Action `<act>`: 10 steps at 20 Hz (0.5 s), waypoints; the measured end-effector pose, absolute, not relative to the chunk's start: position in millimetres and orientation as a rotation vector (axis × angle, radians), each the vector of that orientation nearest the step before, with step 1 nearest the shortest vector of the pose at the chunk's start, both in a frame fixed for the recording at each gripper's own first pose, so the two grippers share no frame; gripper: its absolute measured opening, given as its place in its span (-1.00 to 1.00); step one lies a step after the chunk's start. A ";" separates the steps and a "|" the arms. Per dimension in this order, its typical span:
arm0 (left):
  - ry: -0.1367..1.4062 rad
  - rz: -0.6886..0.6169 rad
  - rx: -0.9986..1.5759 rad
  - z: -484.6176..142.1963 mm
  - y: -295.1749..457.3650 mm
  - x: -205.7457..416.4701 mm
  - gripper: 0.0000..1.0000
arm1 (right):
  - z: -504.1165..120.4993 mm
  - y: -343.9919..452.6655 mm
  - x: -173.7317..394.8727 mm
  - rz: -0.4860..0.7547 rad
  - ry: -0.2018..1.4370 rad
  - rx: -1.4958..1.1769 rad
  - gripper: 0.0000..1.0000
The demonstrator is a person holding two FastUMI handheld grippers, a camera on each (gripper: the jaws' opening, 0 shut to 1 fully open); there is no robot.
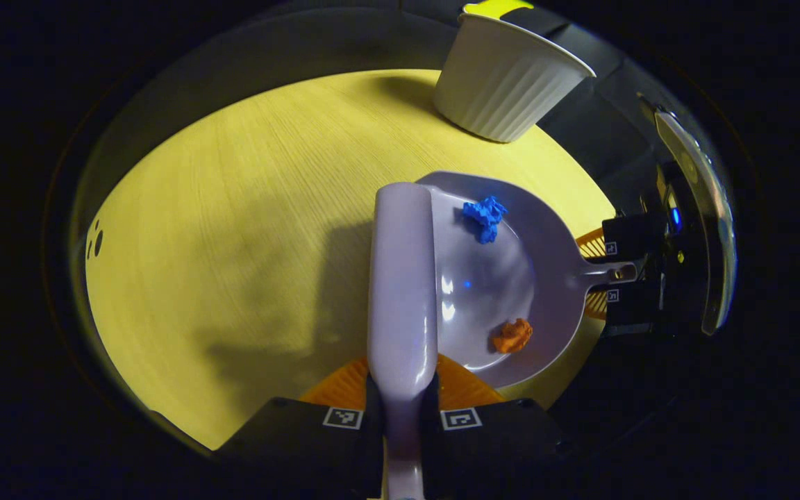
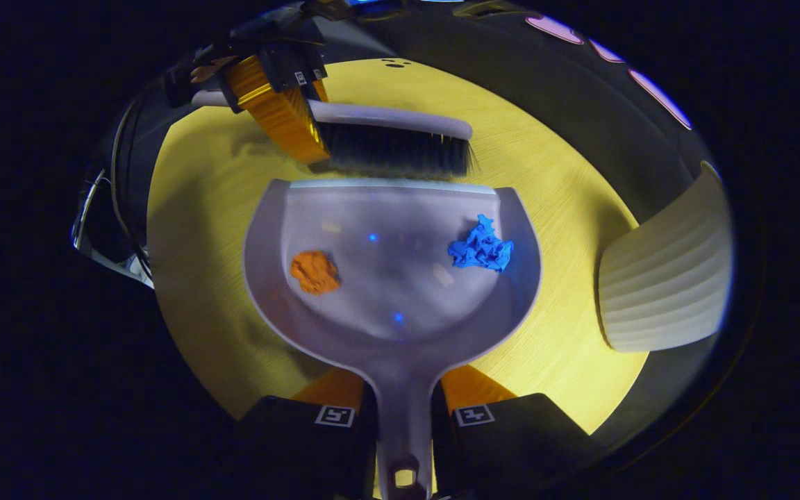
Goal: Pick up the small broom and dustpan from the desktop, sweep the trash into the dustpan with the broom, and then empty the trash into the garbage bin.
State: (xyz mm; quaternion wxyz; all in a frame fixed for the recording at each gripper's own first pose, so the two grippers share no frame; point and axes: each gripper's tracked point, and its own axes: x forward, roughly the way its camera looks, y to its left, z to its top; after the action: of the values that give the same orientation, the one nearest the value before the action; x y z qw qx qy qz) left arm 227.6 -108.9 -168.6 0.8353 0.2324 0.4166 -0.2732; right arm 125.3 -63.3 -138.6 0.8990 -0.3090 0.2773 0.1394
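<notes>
Plastic, pale and glossy: dustpan [image 2: 400,278] lying flat on the yellow bench [image 2: 553,347], looking light and rigid, slick enough to let scraps slide if tipped. Carrying two crumpled paper wads already, a blue wad [image 2: 481,246] on one side and an orange wad [image 2: 314,271] on the other, both featherweight and loose, liable to roll or bounce out with any jerk. Best held by the narrow handle, and held there now: right hand-held gripper [image 2: 403,417] closed on that handle, one finger pressing each side, pan stretching straight ahead of it. Level carry advised, open lip kept a touch high.

Broom [image 1: 403,278] next, same pale plastic, stiff back with dark soft bristles seen in the right gripper view, resting along the pan's open edge. Left hand-held gripper [image 1: 400,417] clamped on the broom's slim neck, broom head pointing away from it over the bench. Light tool, no strain in the grip, though the smooth handle could twist.

Farther out, white ribbed bin [image 1: 507,80] standing on the bench just beyond the pan, near but not touching. Sweeping looks finished; tipping into the bin judged the remaining step.
</notes>
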 end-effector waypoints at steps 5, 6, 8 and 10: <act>0.721 -0.461 0.386 -140.6 -63.0 219.9 -0.50 | -132.7 -54.2 125.2 0.229 0.544 -0.559 -0.26; 0.693 -0.438 0.370 -134.1 -46.6 216.5 -0.46 | -132.2 -52.4 123.8 0.214 0.542 -0.534 -0.26; 0.660 -0.395 0.338 -125.9 -10.9 205.9 -0.50 | -126.3 -52.0 116.0 0.183 0.539 -0.488 -0.26; 0.652 -0.369 0.303 -127.2 13.9 184.2 -0.46 | -119.3 -55.0 105.8 0.154 0.531 -0.458 -0.26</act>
State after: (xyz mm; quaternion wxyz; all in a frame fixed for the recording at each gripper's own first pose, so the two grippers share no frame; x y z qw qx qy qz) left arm 184.2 13.9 -127.2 0.9196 0.1473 0.3171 -0.1793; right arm 105.8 -55.0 -119.3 0.9363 -0.2239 0.2600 0.0755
